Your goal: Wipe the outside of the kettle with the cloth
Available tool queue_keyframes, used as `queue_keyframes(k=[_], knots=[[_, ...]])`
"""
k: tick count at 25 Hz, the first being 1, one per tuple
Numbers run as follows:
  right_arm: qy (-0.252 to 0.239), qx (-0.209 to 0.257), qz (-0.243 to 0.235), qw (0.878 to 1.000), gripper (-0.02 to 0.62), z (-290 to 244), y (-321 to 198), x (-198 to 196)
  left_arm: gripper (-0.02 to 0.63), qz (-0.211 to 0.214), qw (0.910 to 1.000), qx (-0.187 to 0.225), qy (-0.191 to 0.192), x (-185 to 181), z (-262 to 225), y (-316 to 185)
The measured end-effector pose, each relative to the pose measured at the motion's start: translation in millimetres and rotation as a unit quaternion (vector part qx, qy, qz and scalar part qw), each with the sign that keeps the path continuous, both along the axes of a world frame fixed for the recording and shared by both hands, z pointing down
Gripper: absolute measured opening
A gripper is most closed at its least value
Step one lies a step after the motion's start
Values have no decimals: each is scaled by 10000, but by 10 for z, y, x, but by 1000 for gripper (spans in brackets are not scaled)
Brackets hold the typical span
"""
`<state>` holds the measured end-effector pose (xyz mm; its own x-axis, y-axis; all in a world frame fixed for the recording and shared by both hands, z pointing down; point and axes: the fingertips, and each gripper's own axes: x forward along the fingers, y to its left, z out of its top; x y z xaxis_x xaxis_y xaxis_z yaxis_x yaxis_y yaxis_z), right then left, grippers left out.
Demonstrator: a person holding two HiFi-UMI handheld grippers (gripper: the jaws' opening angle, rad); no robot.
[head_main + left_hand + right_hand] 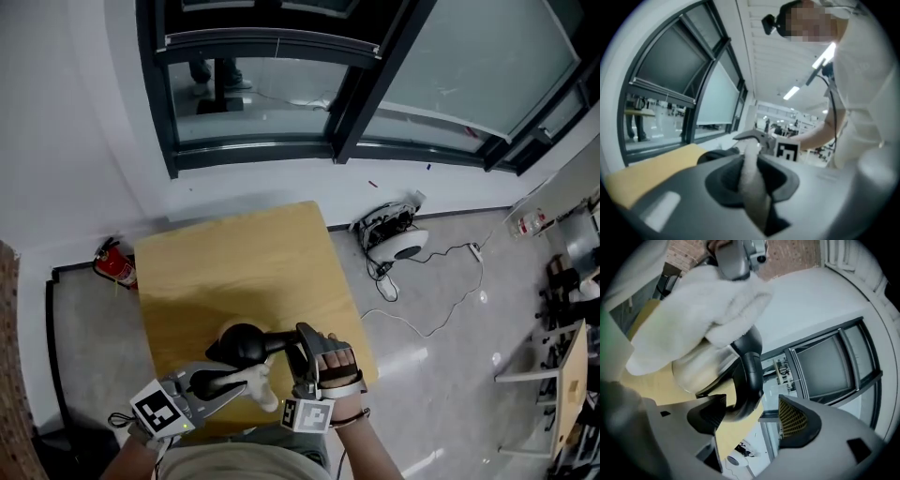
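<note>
A: The steel kettle with the black lid (246, 343) stands near the 6 o'clock edge of the wooden desk (244, 253). The fingers of the right gripper (306, 349) are spread, loose around its curved black handle (751, 371).

B: Unheld, it may slide off there if the white cloth (255, 382), pinched in the fingers of the left gripper (225, 382), pushes hard. Open desk lies toward 12 o'clock.

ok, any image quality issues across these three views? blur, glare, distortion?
Head view: sharp, soft kettle shadow on the table, glare spots on the floor. Left gripper view: heavy fisheye, the cloth up close is out of focus, ceiling lights blown out. Right gripper view: fisheye bends the window frame, the cloth looks nearly washed out.
</note>
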<state>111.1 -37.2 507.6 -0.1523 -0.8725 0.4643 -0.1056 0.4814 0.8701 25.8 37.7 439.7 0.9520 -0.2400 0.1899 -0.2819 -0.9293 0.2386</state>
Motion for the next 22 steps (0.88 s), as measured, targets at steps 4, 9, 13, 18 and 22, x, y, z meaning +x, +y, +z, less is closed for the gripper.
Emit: queue_keyframes(k=[4,9,13,18,22], knots=[[-2143,-1100,-39,9705,328,-101,599,212,66,11,9982,-543,269,-26,18,19],[-5399,-3696,-47,7562,328,-16,1245,-358,66,-107,9860,-1434,839,217,55,37],[-6086,-3131,292,7285,290,72,1007,-518,74,193,9877,-1456,530,643,104,152],[-7370,-2933,1104,5989,71,216,791,-22,80,228,9946,-769,655,586,-610,-111],[-7650,-2566,1075,5808,71,68,550,-80,26,-706,9970,-200,250,261,-620,-889]])
